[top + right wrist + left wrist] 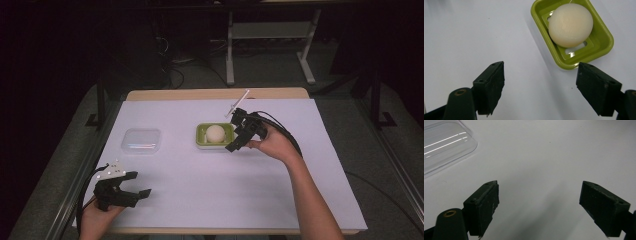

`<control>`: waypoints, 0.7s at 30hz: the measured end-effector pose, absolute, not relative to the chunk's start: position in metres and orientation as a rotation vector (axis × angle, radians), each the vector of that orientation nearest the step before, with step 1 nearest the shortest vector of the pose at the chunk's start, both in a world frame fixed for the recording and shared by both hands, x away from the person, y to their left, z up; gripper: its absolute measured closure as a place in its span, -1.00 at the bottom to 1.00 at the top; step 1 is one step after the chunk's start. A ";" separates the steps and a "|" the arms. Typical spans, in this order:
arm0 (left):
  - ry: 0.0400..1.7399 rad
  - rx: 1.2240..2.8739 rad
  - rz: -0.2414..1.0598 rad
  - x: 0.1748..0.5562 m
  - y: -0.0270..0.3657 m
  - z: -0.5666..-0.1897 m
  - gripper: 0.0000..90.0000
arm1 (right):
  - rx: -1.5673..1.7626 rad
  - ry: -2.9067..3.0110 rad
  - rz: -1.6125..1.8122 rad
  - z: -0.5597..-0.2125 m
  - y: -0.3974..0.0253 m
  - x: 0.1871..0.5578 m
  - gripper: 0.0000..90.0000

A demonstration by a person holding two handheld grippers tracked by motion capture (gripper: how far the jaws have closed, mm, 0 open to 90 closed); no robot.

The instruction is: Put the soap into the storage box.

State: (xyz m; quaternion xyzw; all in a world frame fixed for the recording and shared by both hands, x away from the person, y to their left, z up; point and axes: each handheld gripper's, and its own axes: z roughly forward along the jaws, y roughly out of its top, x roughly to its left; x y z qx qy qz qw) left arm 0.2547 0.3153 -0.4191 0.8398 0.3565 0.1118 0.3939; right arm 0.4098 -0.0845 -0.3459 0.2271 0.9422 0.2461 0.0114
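Note:
A round cream soap (pixel 215 133) (pixel 570 25) rests in a green soap dish (pixel 201 140) (pixel 603 37) near the middle of the white-covered table. My right gripper (pixel 233 139) (pixel 540 90) hovers just right of the dish, open, with nothing between its jaws. A clear plastic lid (pixel 141 140) (pixel 444 147) lies flat to the left of the dish. My left gripper (pixel 136 184) (pixel 539 207) is open near the table's front left corner, over bare white surface, apart from the lid.
A thin white stick (pixel 238 105) lies at the back of the table behind the right gripper. The white sheet (pixel 200 185) covers most of the wooden table (pixel 215 94). Metal frame legs (pixel 229 50) stand beyond the far edge.

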 end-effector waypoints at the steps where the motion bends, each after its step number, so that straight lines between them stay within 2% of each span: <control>1: 0.905 2.130 0.283 0.255 0.315 -0.419 -0.66 | 0.714 2.940 0.768 -0.346 -0.086 0.408 -0.51; 21: 0.905 2.134 0.285 0.255 0.315 -0.419 -0.66 | 0.714 2.926 0.804 -0.357 -0.103 0.387 -0.51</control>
